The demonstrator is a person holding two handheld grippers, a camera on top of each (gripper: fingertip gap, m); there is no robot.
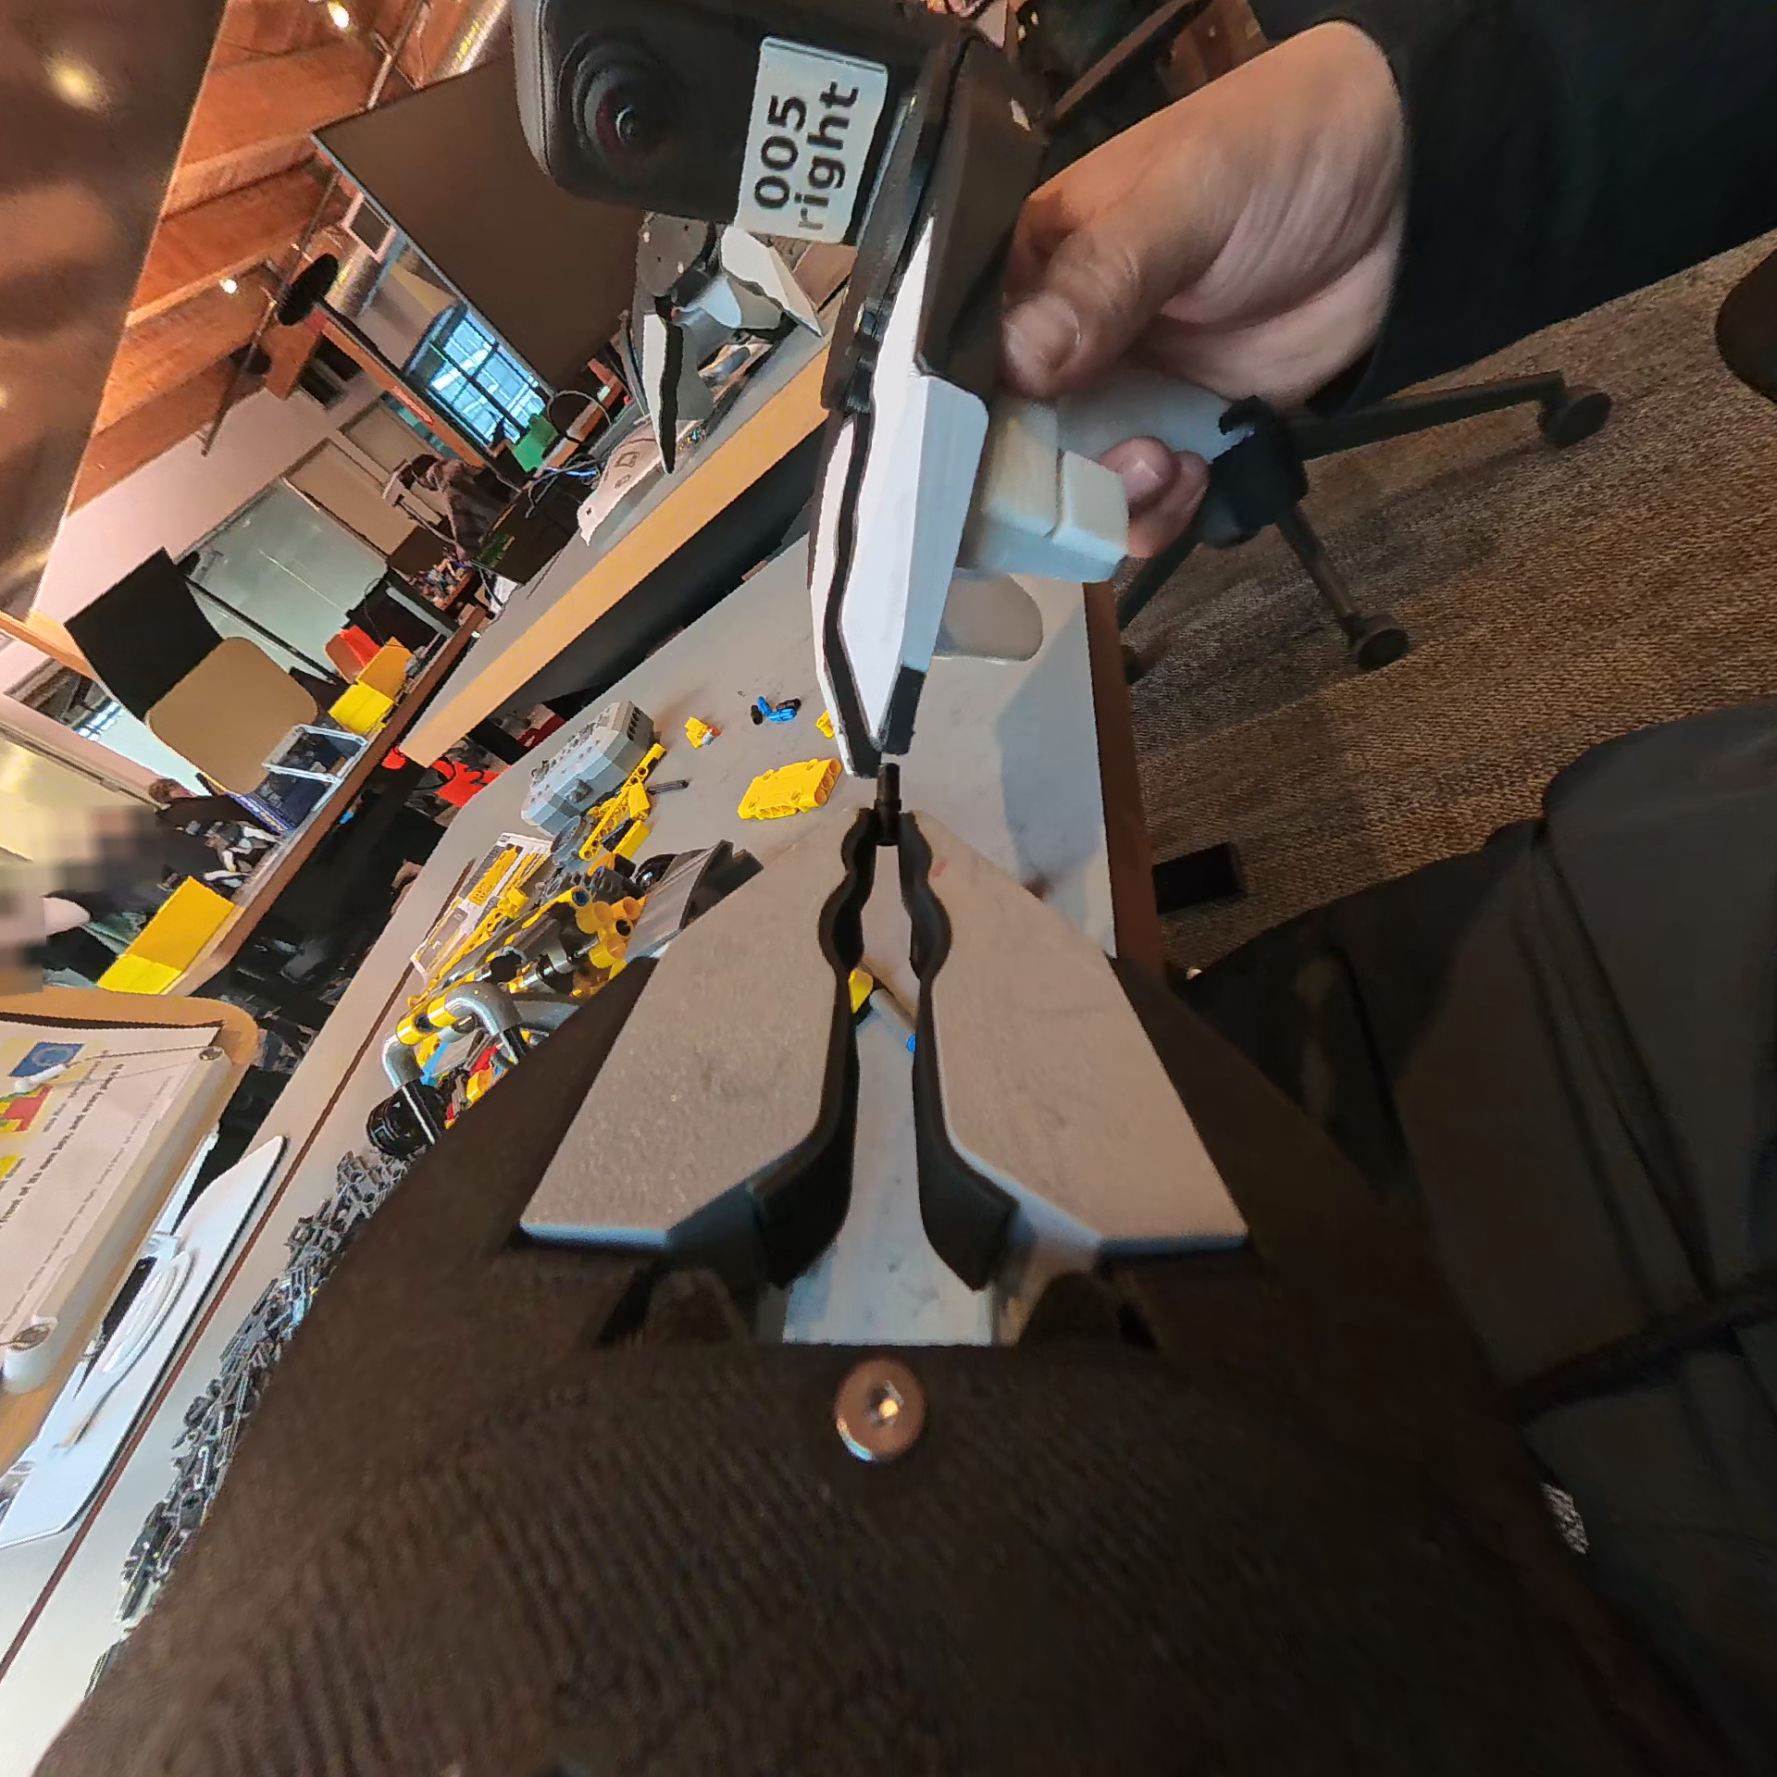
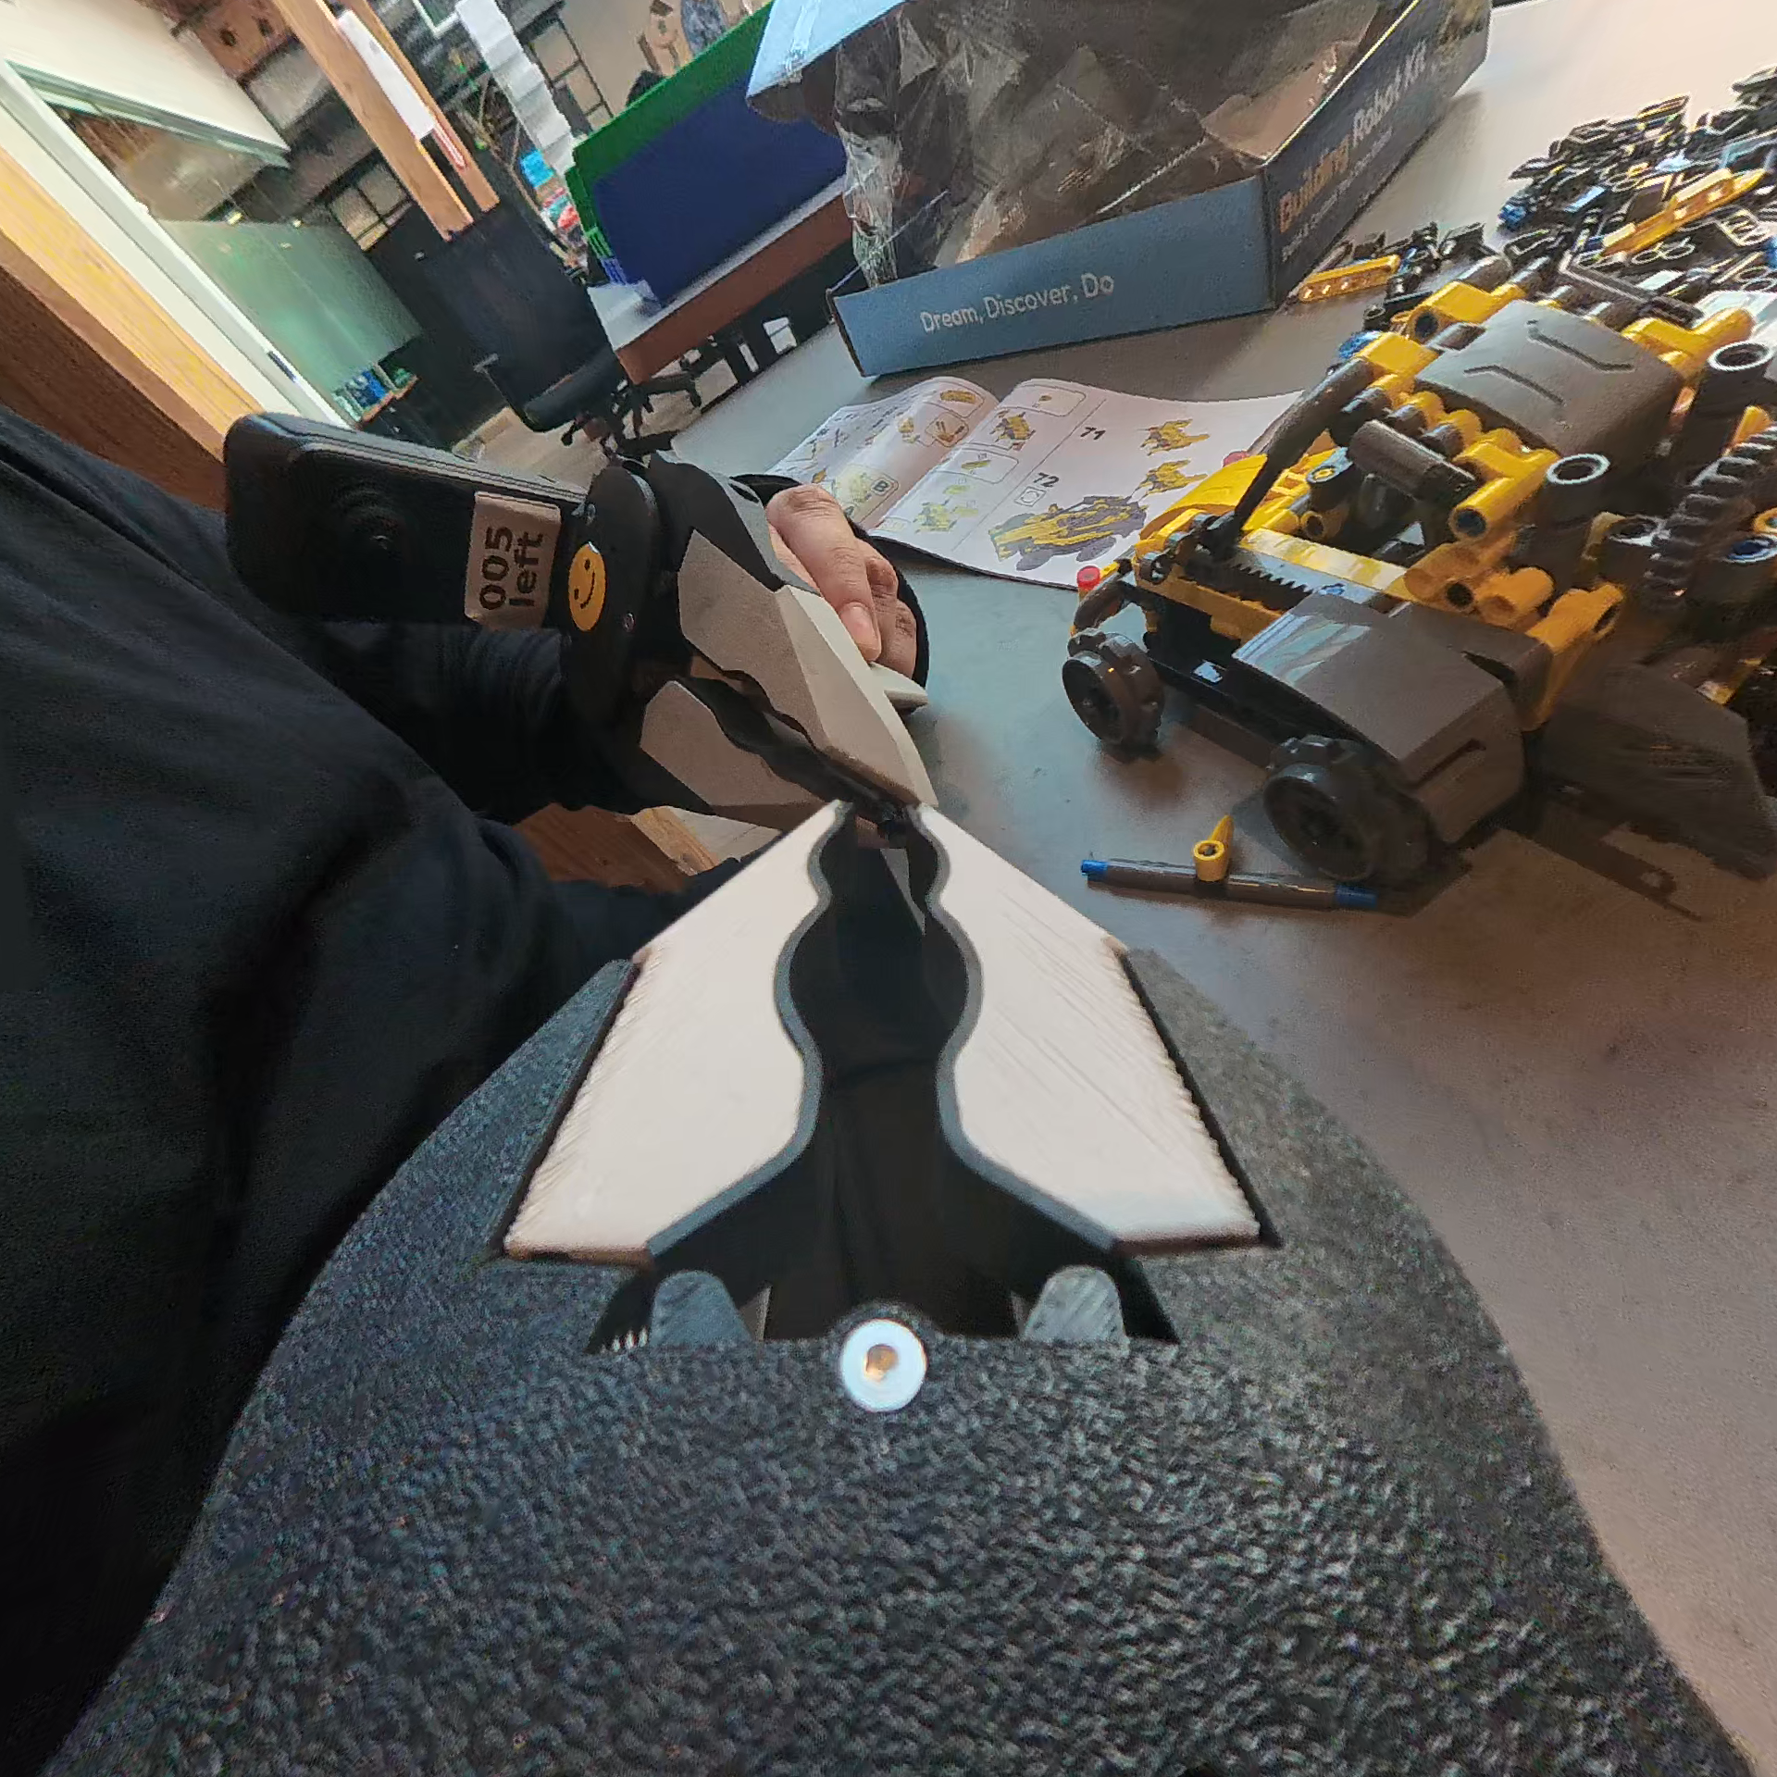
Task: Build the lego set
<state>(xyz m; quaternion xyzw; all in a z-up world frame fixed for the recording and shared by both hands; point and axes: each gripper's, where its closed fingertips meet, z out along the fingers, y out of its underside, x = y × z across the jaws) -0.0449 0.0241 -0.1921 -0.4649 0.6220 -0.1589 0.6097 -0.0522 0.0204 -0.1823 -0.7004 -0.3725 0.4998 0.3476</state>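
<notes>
My left gripper is shut on a small black pin that sticks out past its tips. My right gripper comes down from above, held by a hand, and its tips meet the pin's far end. In the right wrist view my right gripper is closed to a narrow gap around the black pin. There the left gripper reaches in from the left. Both grippers meet tip to tip above the grey table's near edge.
A yellow and grey brick-built vehicle stands on the table, with an open instruction booklet and a blue box behind it. A dark axle with a yellow connector lies nearby. A yellow panel and a pile of black parts lie farther off. My two grippers' fingertips are within a few centimetres of each other.
</notes>
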